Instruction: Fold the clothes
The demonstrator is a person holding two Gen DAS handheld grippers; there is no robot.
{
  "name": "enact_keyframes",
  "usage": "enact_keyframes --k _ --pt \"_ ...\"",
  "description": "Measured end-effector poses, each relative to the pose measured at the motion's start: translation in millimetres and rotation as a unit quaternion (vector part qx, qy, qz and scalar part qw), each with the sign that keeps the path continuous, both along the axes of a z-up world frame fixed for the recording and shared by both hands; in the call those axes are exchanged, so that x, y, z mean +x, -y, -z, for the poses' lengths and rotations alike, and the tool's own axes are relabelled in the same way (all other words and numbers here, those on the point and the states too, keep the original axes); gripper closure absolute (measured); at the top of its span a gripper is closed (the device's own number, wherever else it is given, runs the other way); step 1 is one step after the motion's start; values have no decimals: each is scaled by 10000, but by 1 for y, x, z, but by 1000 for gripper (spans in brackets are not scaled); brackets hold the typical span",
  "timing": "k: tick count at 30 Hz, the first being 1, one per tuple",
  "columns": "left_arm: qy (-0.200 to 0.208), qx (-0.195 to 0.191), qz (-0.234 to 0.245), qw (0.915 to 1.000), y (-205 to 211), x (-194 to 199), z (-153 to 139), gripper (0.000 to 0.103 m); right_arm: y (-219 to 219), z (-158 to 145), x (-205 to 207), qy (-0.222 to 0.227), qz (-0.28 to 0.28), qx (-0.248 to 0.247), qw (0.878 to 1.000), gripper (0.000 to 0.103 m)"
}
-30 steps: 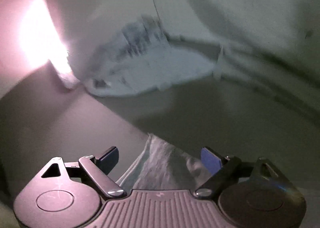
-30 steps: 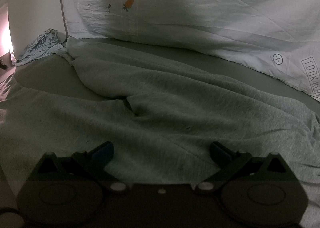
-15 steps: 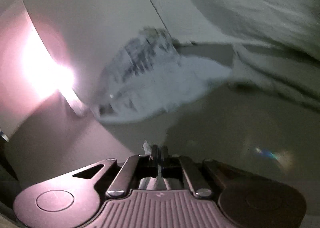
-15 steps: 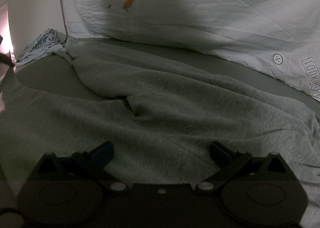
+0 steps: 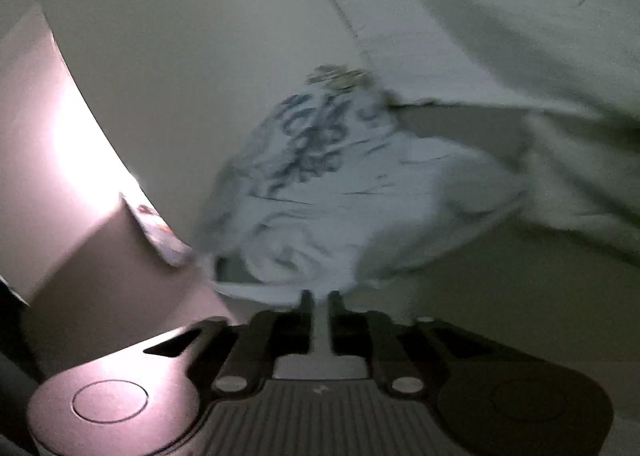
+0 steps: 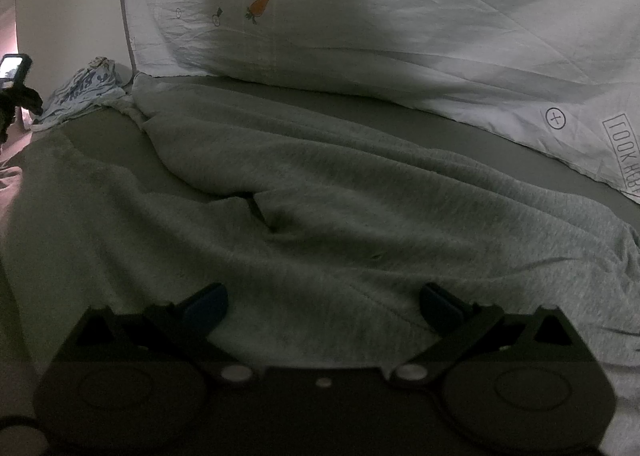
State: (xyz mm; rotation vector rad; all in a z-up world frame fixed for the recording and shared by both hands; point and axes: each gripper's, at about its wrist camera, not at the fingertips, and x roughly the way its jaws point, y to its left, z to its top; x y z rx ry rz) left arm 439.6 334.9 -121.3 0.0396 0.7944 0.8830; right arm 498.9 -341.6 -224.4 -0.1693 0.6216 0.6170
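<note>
A grey sweat garment (image 6: 320, 196) lies spread and wrinkled over the bed. My right gripper (image 6: 324, 304) hovers open just above its near part, with nothing between the fingers. In the left wrist view my left gripper (image 5: 320, 298) has its fingers almost together, and a thin pale strip of the grey garment (image 5: 321, 332) fills the narrow gap. Its jaws are starting to open. The picture there is blurred by motion. More of the grey garment shows at the right (image 5: 580, 176).
A crumpled white cloth with a blue print (image 5: 320, 176) (image 6: 86, 90) lies just ahead of the left gripper, against a white board (image 5: 180, 56) (image 6: 68, 16). A white quilt with a carrot print (image 6: 400, 16) is banked along the back. Bright light glares at the left (image 5: 80, 156).
The left gripper shut on the garment's edge, then moved toward the blue-print cloth, which now looms larger. A slight gap has appeared between its fingers. The right gripper has not moved.
</note>
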Motion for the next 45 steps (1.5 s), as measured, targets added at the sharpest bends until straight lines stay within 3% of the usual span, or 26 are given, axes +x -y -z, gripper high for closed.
enact_keyframes --k 6,9,13,18,22,24,30,34,36,39,41,45 --pt "399 -927 808 9916 86 -51 8 62 1 0 0 -17 -3 18 10000 0" --pt "211 -1193 1105 9865 119 -62 29 59 0 0 0 -27 -1 22 10000 0" --pt "58 -1008 1143 9883 144 -67 52 54 -2 0 0 -35 12 21 10000 0" --pt "752 -1678 1010 9777 134 -55 37 53 -3 0 0 -35 25 23 10000 0" --pt "1199 -1976 957 9682 125 -21 32 49 -3 0 1 -33 24 23 10000 0" --pt "1303 -2064 940 9652 120 5 34 42 -3 0 1 -35 24 26 10000 0" --pt "1427 -2354 755 9584 97 90 51 41 -3 0 2 -35 23 28 10000 0" --pt "1437 -2343 487 9602 84 131 60 41 -3 0 2 -33 23 28 10000 0" --pt "1369 -2089 481 9671 86 143 61 41 -3 0 2 -33 24 28 10000 0" --pt "1159 -1643 430 9786 91 154 66 52 -4 0 2 -31 25 26 10000 0" --pt "988 -1290 349 9861 97 156 67 97 -3 0 1 -29 25 25 10000 0" --pt "1005 -1278 185 9865 95 145 60 101 -3 0 1 -28 26 25 10000 0"
